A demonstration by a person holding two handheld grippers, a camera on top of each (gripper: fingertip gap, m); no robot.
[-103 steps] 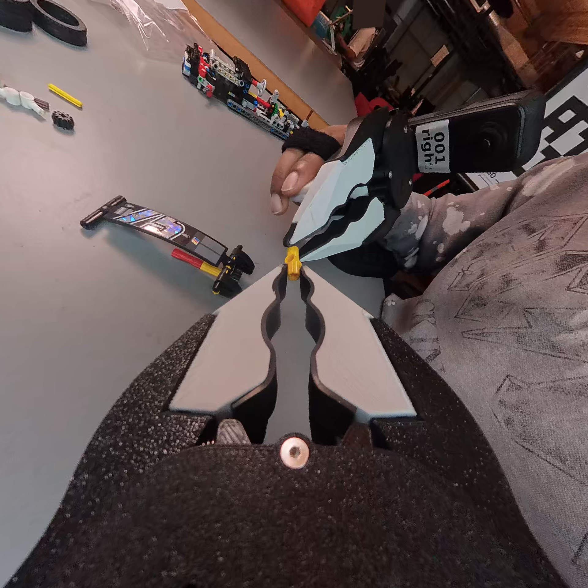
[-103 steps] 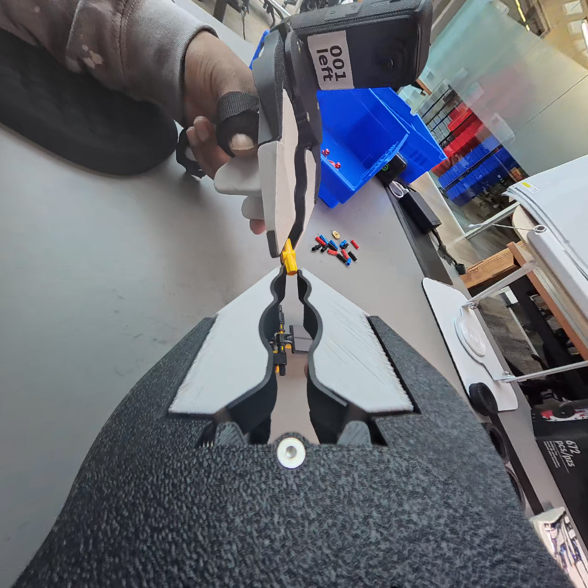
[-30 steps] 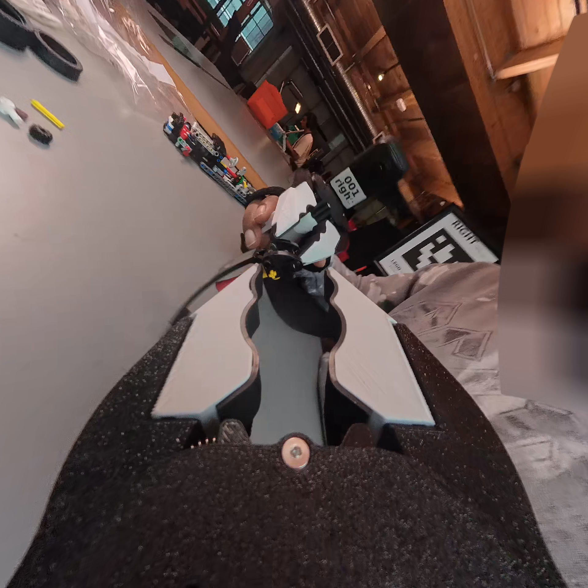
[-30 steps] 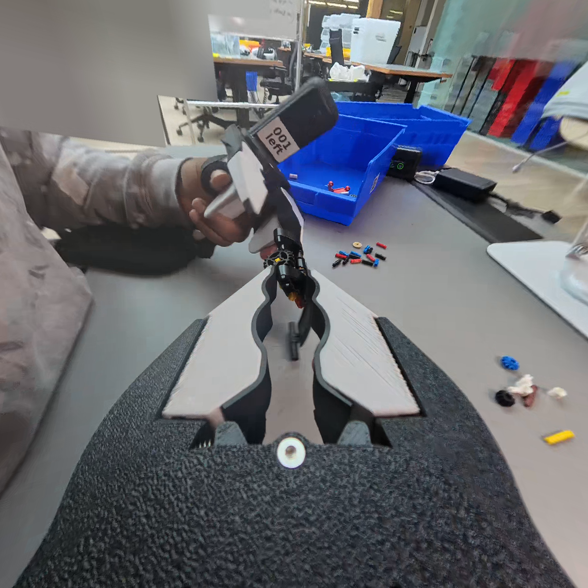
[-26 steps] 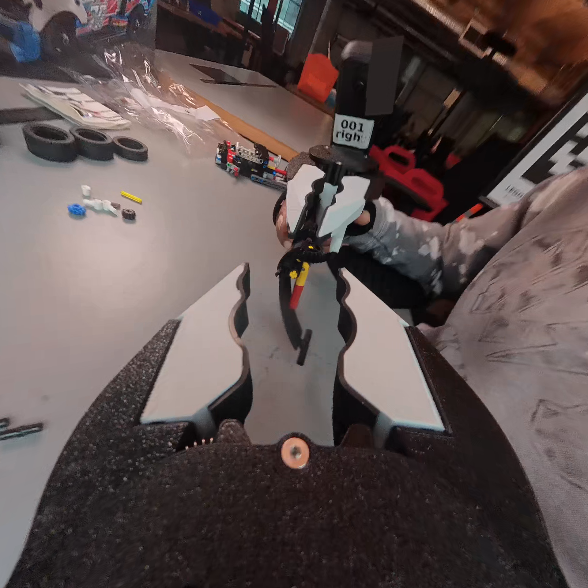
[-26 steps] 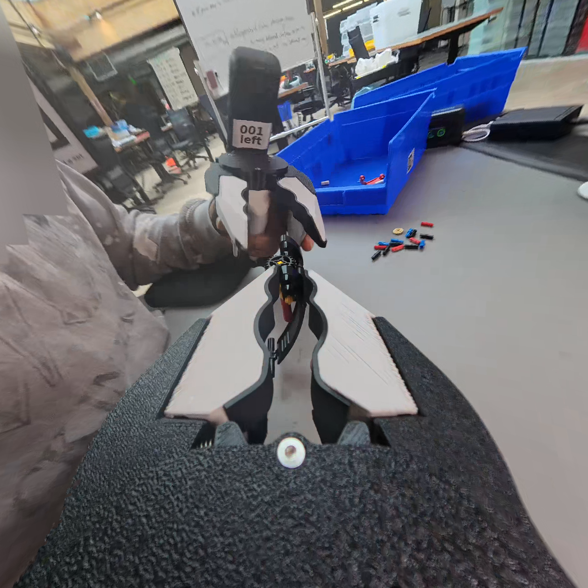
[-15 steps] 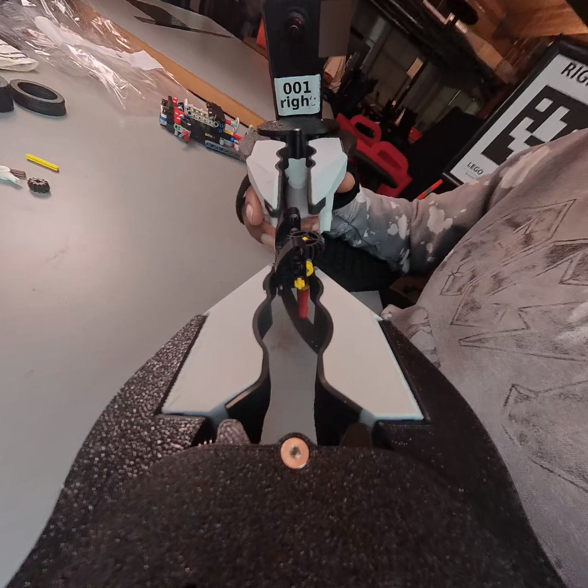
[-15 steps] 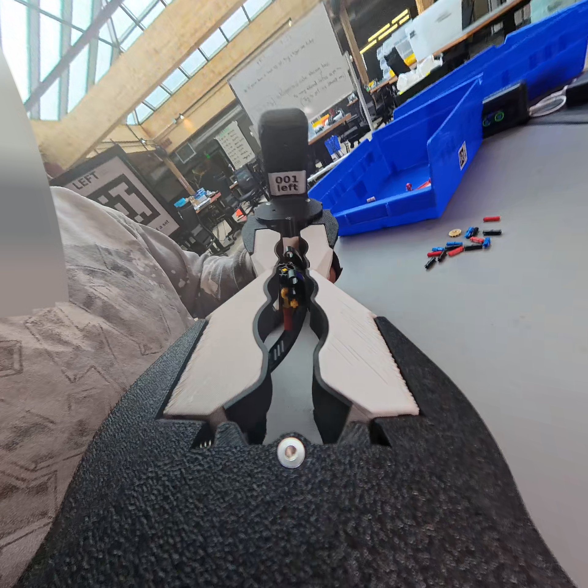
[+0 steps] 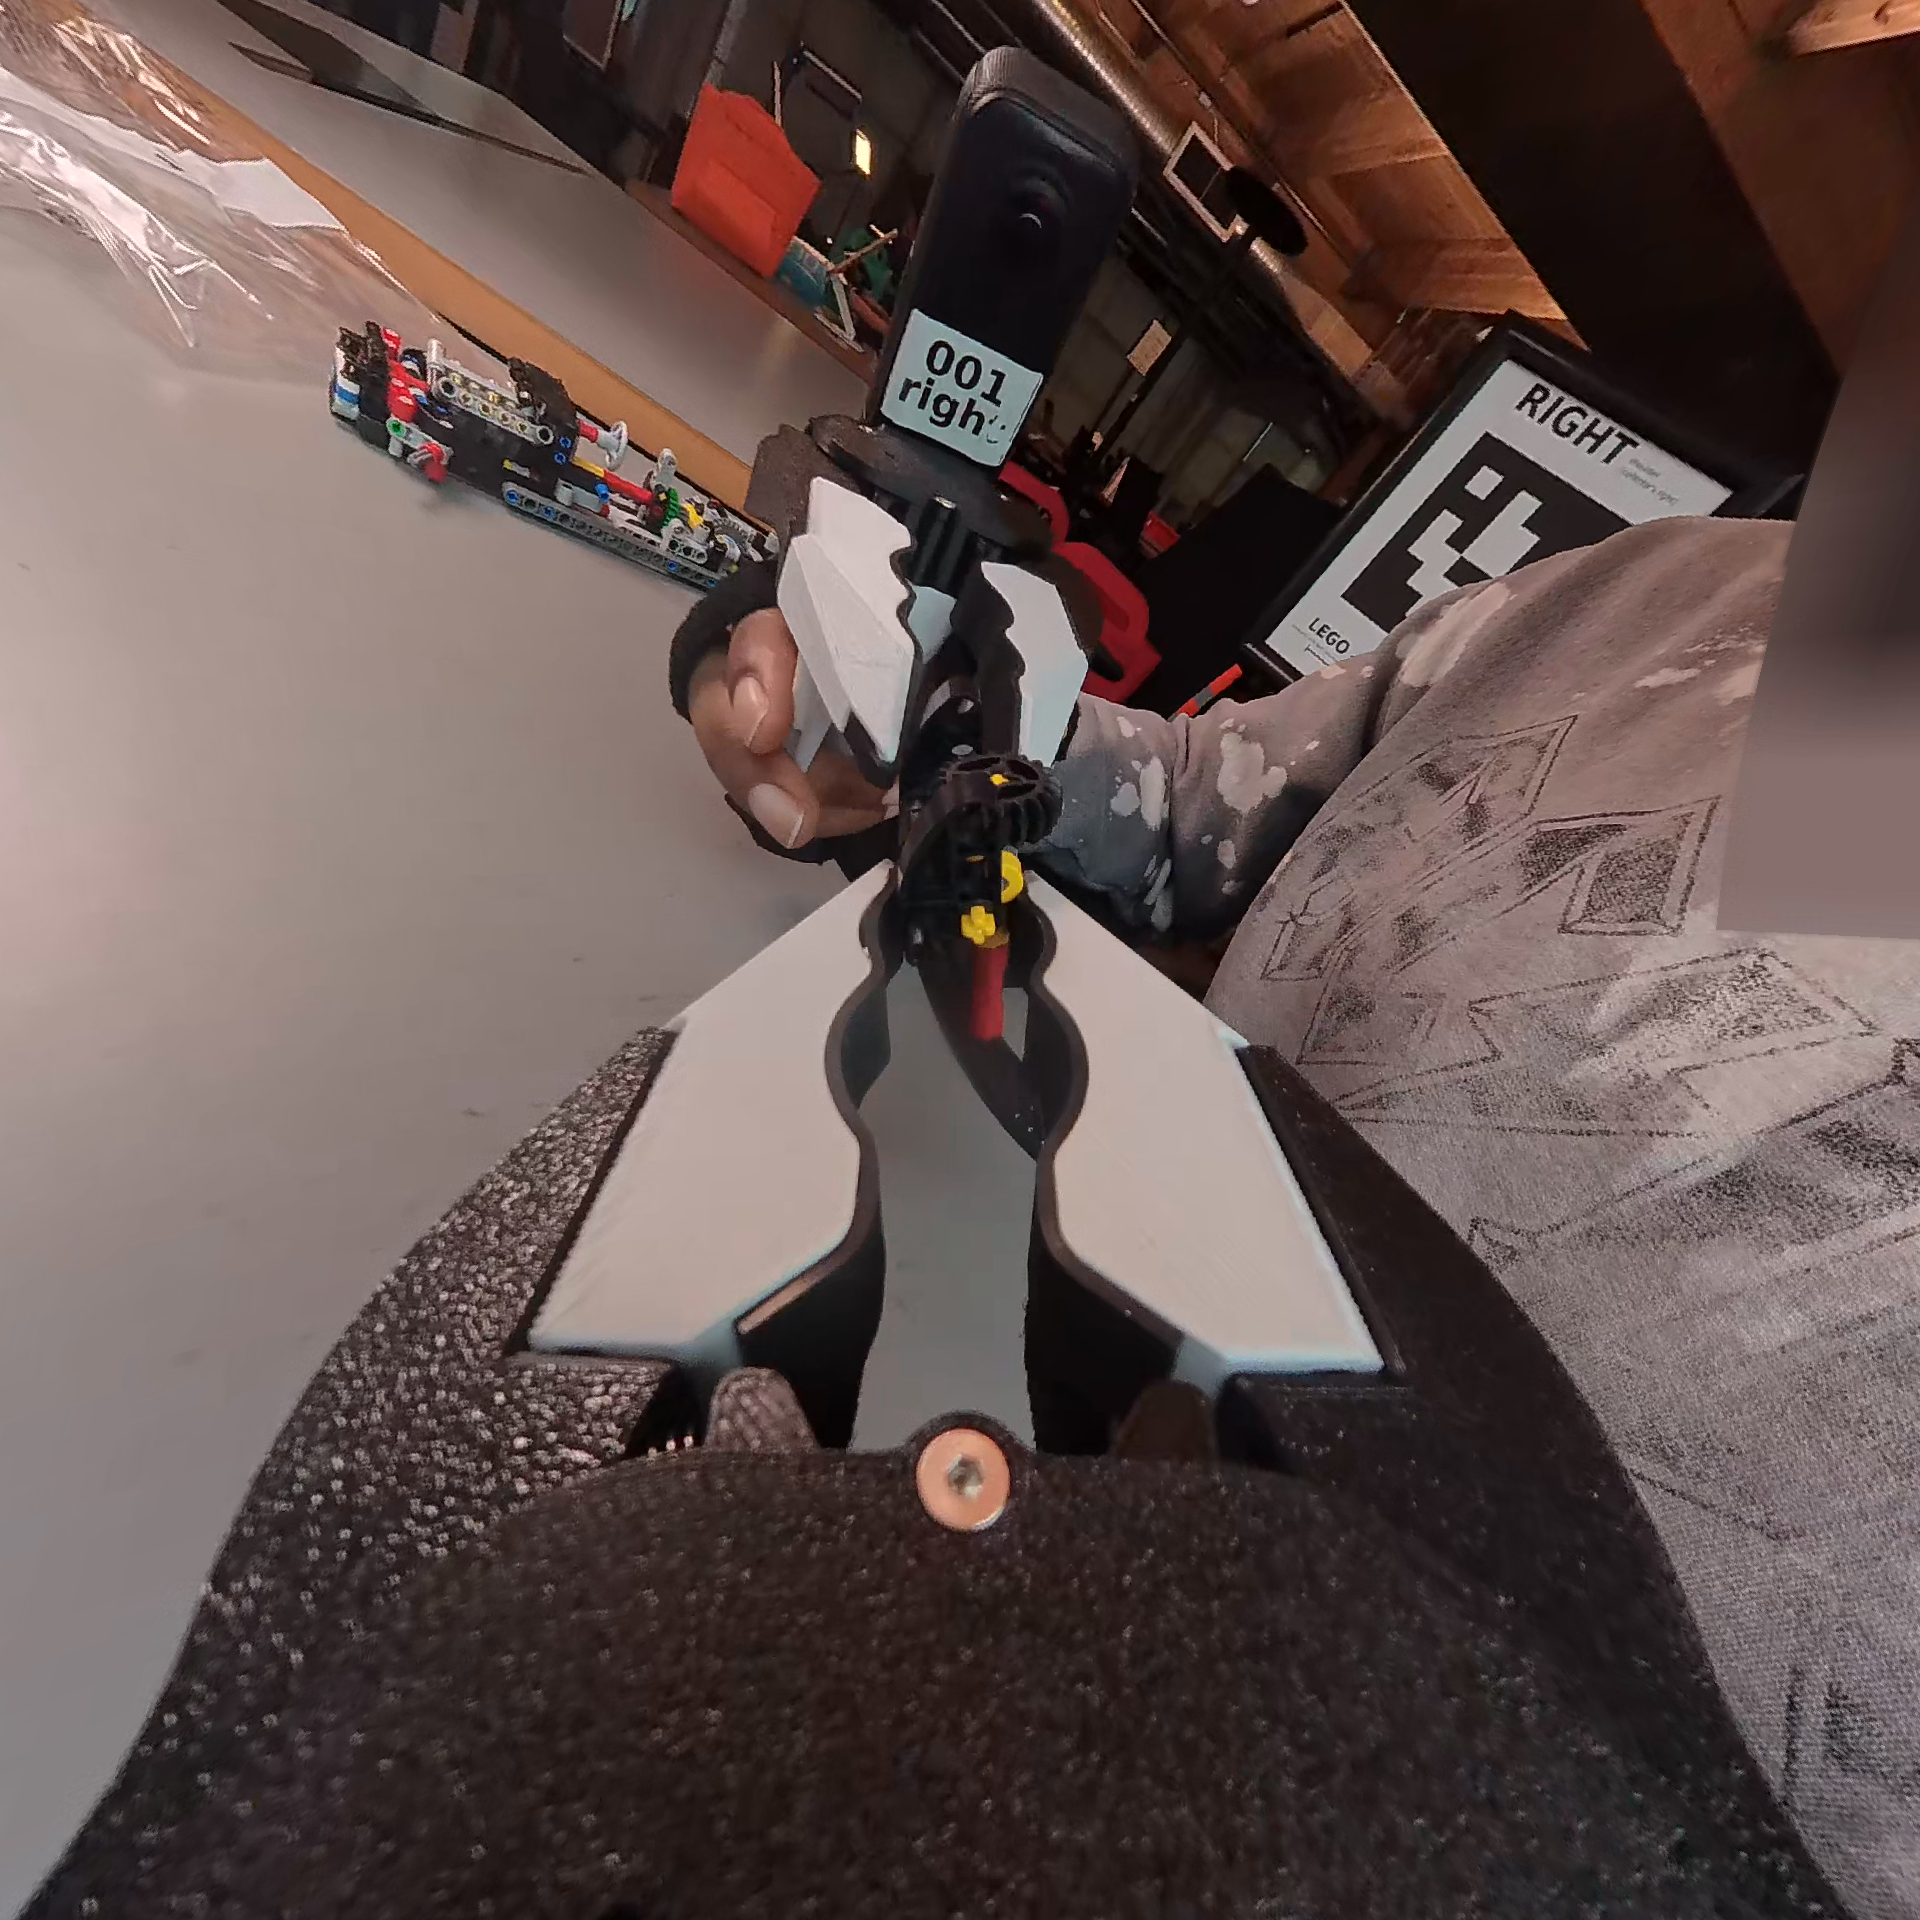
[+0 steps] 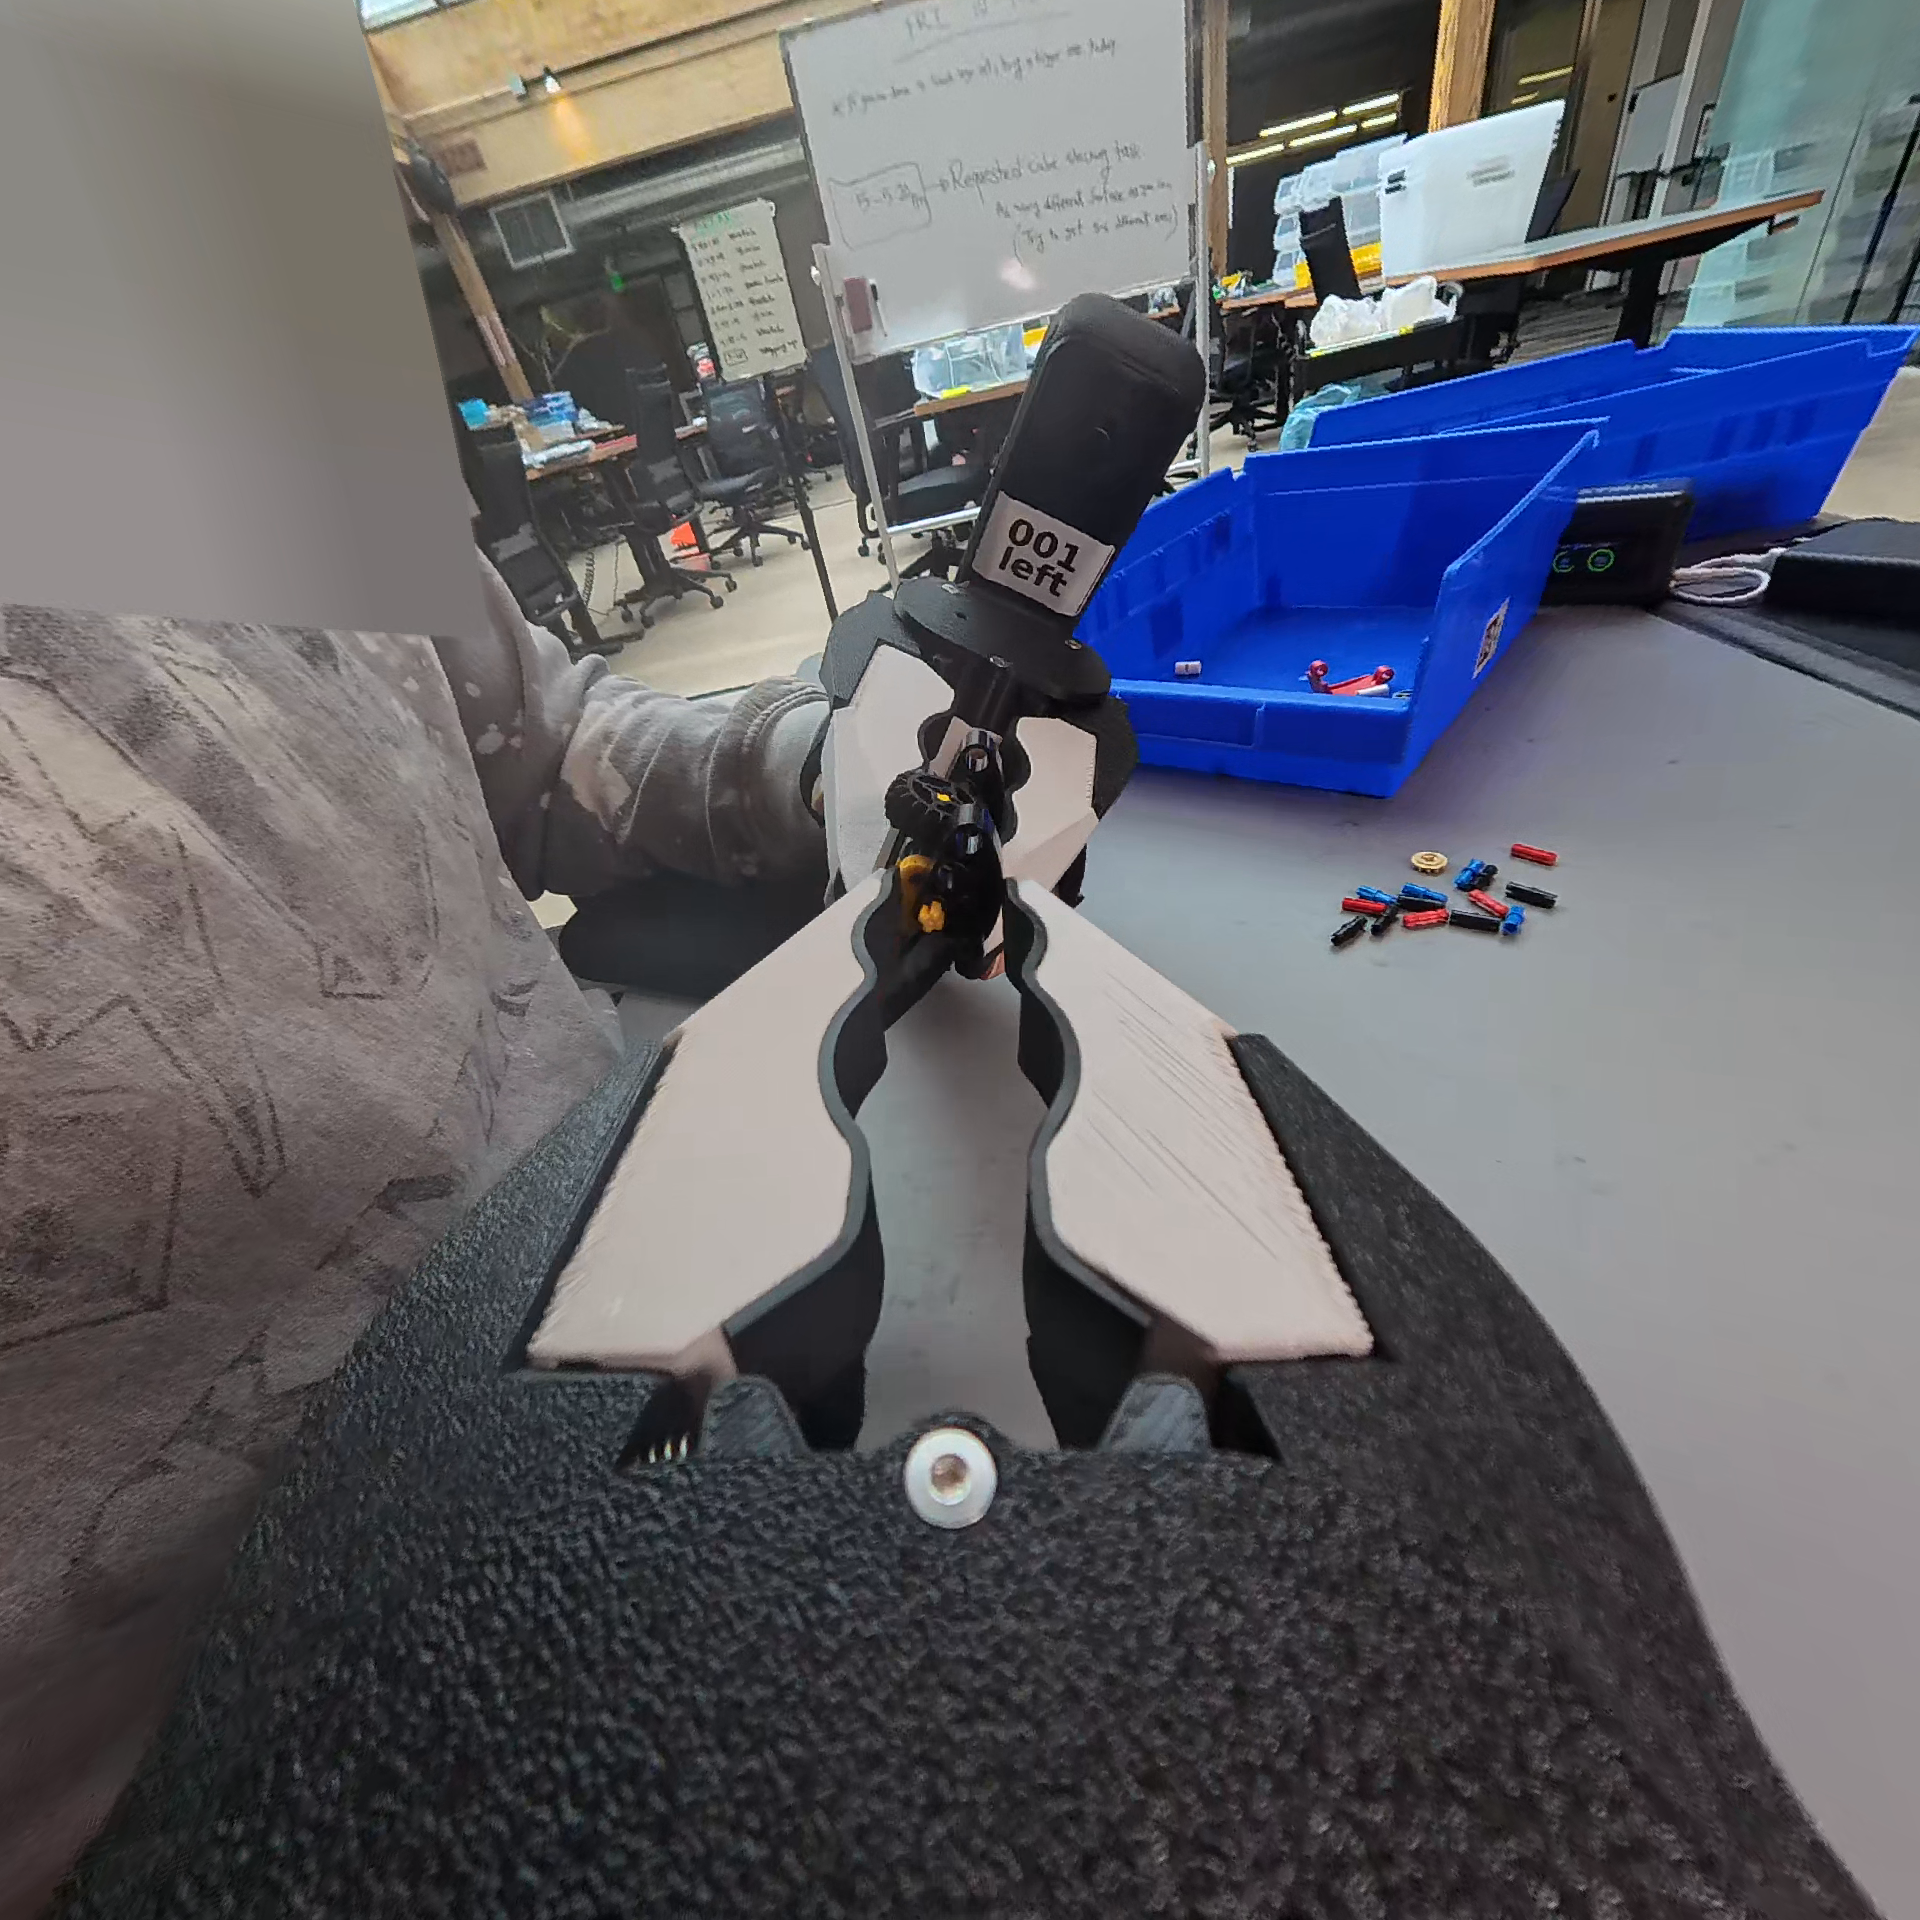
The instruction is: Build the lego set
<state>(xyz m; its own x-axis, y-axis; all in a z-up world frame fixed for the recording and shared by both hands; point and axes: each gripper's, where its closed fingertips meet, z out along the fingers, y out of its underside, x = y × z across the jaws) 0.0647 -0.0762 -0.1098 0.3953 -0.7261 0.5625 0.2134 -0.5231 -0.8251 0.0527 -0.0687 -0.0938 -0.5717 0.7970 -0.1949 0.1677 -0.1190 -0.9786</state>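
Grippers tip to tip above grey table (image 10: 1558,1091): left gripper (image 9: 961,914) and right gripper (image 10: 940,914), both clamped on black lego subassembly (image 9: 961,873).

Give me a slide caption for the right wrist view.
Both grippers pinch a small black lego assembly above the grey table.

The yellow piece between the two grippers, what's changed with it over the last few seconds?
It is now fitted on the black curved assembly, which was lifted off the table. The left gripper let go, reopened, then closed on that assembly; the right gripper grips it too. The car chassis stayed put.
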